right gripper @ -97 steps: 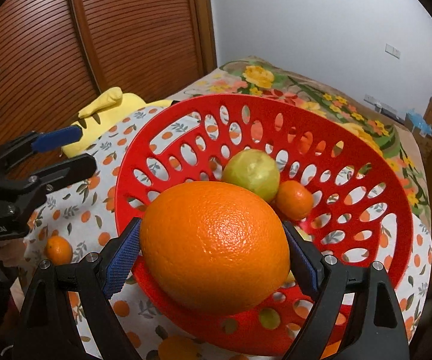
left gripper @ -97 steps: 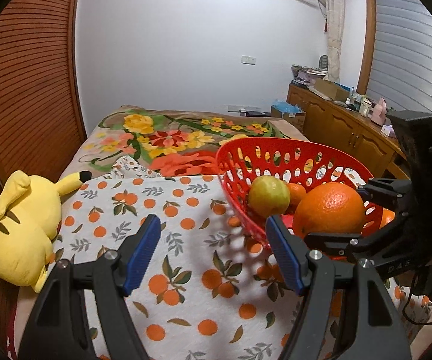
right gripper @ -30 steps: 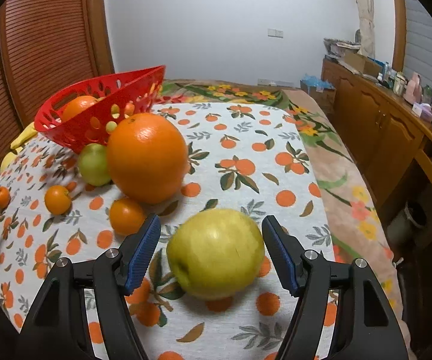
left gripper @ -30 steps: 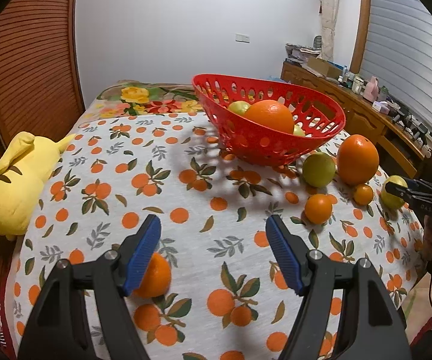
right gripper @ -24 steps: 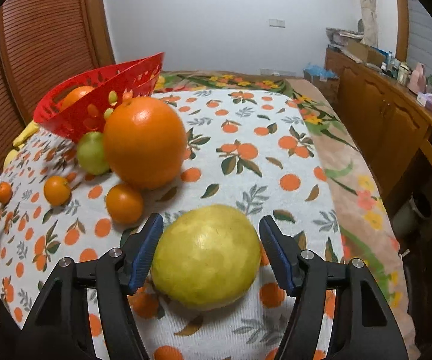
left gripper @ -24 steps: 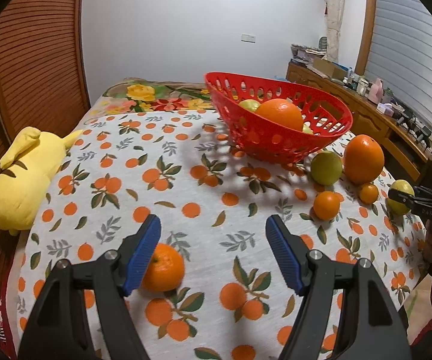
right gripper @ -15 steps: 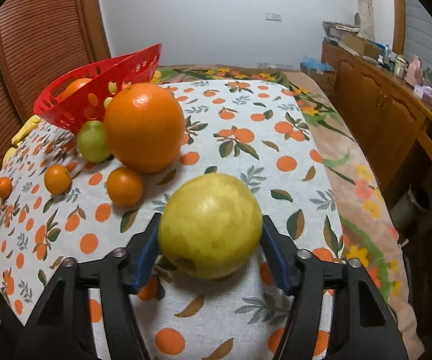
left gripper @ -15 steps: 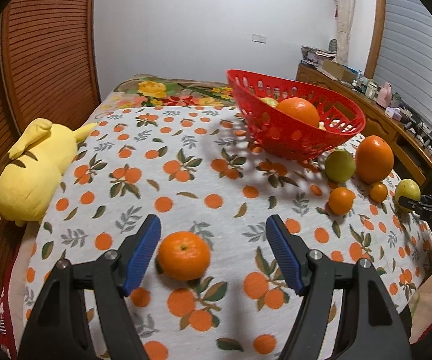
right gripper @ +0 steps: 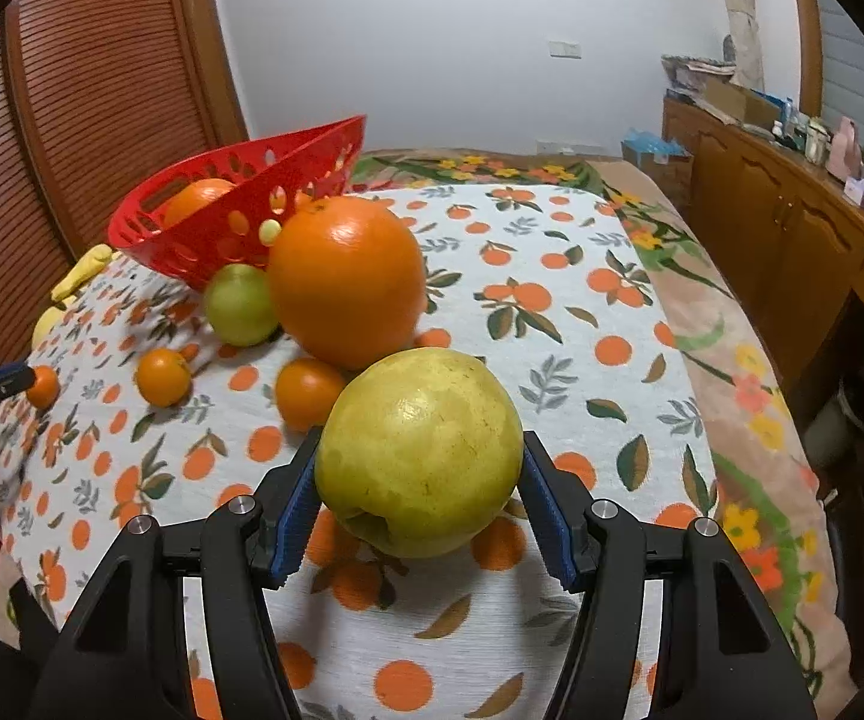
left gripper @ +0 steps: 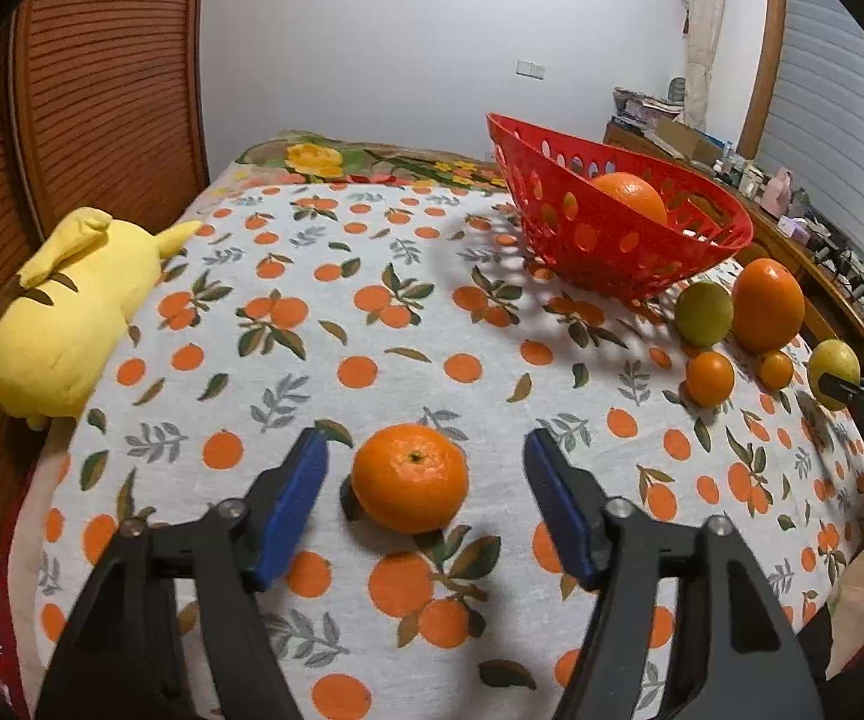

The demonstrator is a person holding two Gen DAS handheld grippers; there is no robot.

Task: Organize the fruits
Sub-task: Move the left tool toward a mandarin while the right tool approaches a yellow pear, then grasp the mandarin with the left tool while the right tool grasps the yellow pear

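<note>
My left gripper (left gripper: 426, 501) is open, its blue pads on either side of a tangerine (left gripper: 410, 478) that sits on the orange-print cloth. My right gripper (right gripper: 420, 510) is shut on a yellow-green pear (right gripper: 420, 450), held just above the cloth; it also shows in the left wrist view (left gripper: 833, 369). A red basket (left gripper: 618, 234) holds a large orange (left gripper: 630, 195). Beside it lie a big orange (right gripper: 348, 282), a green fruit (right gripper: 240, 303) and two small tangerines (right gripper: 309, 393) (right gripper: 163, 377).
A yellow plush toy (left gripper: 66, 312) lies at the table's left edge. A wooden slatted wall (left gripper: 102, 90) stands to the left. A wooden cabinet (right gripper: 792, 228) with clutter runs along the right, past the table's edge.
My left gripper moved up to the tangerine, which now sits between its pads. My right gripper closed on the pear and holds it a little higher.
</note>
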